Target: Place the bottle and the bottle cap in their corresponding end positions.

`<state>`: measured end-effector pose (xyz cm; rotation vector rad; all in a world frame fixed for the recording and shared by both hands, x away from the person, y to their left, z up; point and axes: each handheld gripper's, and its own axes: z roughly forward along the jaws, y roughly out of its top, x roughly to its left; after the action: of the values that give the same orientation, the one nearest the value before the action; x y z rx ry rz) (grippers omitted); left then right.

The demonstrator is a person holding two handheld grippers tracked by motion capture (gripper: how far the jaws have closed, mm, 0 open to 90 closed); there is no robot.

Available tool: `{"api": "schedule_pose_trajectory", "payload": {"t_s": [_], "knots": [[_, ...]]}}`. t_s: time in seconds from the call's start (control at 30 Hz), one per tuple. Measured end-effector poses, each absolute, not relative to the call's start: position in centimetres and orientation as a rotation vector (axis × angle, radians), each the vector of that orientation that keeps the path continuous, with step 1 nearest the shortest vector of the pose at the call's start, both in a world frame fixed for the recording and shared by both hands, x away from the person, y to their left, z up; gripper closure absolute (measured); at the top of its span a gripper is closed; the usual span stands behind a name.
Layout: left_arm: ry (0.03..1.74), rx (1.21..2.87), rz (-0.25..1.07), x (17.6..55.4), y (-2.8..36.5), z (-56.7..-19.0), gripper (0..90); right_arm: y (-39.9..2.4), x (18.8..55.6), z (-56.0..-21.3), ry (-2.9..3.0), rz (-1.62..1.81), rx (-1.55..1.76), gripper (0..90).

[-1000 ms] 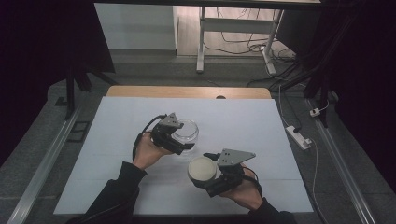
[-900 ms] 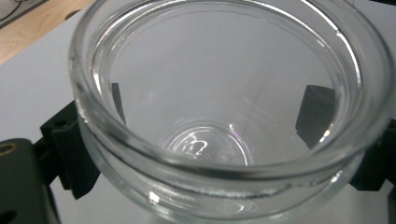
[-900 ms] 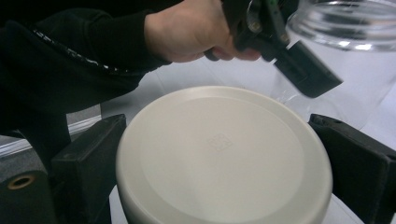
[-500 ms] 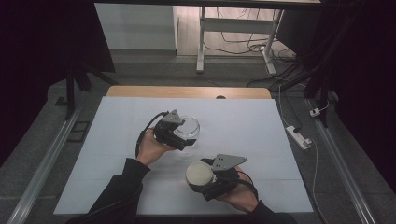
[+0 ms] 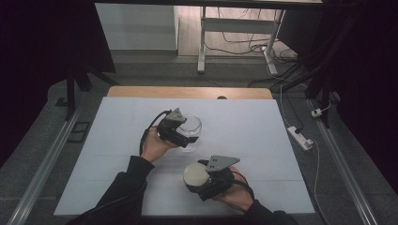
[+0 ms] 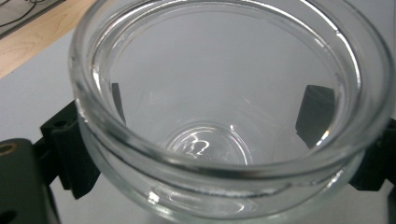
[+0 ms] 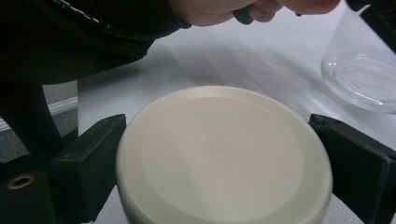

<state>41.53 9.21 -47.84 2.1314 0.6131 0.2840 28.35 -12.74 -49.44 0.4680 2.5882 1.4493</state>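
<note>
Right hand: nearest the table's front edge, palm cupped under its tool, forearm entering from the bottom edge of the high view.
Right gripper: points left and slightly away; its jaws pinch the cream lid at opposite sides of the rim.
Cream lid: round and flat, held just above the white table cover, its broad face turned up and toward the left; in the right gripper view the face tilts toward the camera.
Change, near: since half a second ago the right hand and lid have drawn slightly nearer the front edge and farther from the jar.
Left hand: farther in, mid-table, wrist angled right, sleeve trailing back to the bottom edge.
Left gripper: jaws clamp the glass jar on both sides, seen through the glass in the left gripper view.
Glass jar: stands on the cover, mouth up, axis near vertical.
Change, far: jar and left hand have kept their place.
</note>
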Motion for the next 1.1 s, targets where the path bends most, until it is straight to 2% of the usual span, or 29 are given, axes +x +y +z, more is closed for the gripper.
{"api": "schedule_pose_trajectory", "payload": {"t_s": [1.1], "knots": [[0.674,2.136,0.317,44.9,8.5,-49.7,7.5,-10.7,30.9,-52.4,2.618,1.34,0.498,7.5]]}}
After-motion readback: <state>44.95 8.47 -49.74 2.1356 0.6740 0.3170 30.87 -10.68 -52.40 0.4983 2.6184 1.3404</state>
